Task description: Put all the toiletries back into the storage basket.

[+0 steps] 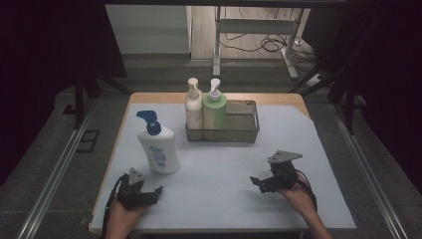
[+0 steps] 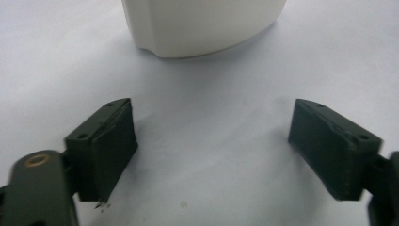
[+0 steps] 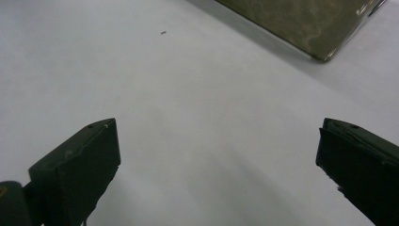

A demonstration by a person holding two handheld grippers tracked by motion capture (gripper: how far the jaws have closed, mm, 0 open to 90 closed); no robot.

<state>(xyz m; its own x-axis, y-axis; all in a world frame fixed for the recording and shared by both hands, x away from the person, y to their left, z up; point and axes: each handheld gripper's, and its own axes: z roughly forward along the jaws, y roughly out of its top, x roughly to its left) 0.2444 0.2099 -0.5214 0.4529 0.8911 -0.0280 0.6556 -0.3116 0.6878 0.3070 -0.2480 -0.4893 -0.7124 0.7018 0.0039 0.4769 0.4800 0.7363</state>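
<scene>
A: The left gripper (image 1: 149,195) sits low on the table (image 1: 224,164), jaws apart, nothing between them. The blue-pump bottle (image 1: 158,147) stands just ahead of it, upright.

B: And the right gripper (image 1: 262,183)?

A: Jaws wide too, empty; the basket (image 1: 247,133) lies well ahead of it, with two bottles (image 1: 205,107) in its left end.

B: The risk?

A: The bottle is tall and top-heavy. A low grab or a nudge from one jaw could likely tip it, or it may slip against the basket rim.
</scene>
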